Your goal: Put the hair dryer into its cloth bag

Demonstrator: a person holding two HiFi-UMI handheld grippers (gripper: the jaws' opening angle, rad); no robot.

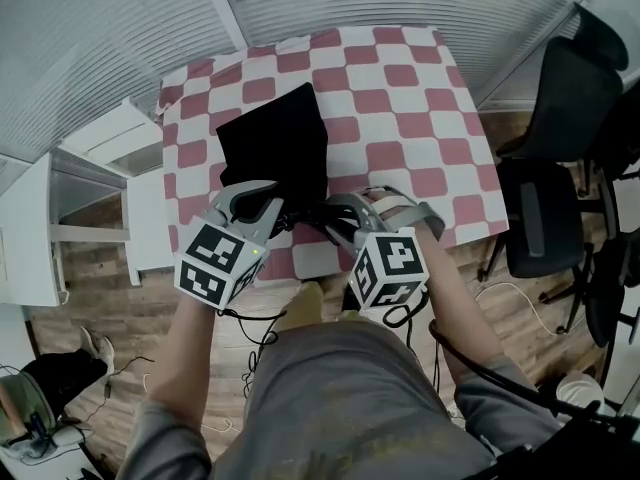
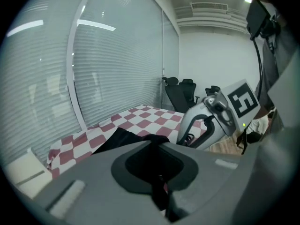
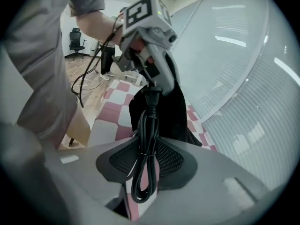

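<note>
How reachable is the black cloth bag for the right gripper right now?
Probably yes: the cloth bag sits directly ahead of the right gripper, its near edge pinched by the left gripper, with nothing between them. The right gripper is shut on the cord bundle, though.

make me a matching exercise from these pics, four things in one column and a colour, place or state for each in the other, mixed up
Things:
1. cloth bag
2. power cord
3. tablecloth
4. office chair

Descriptions:
a. red and white checks
b. looped bundle clamped in the right hand-held gripper
c. standing on the wooden floor
d. black, one edge pinched by the left hand-held gripper

Pairs: 1-d, 2-b, 3-a, 4-c
</note>
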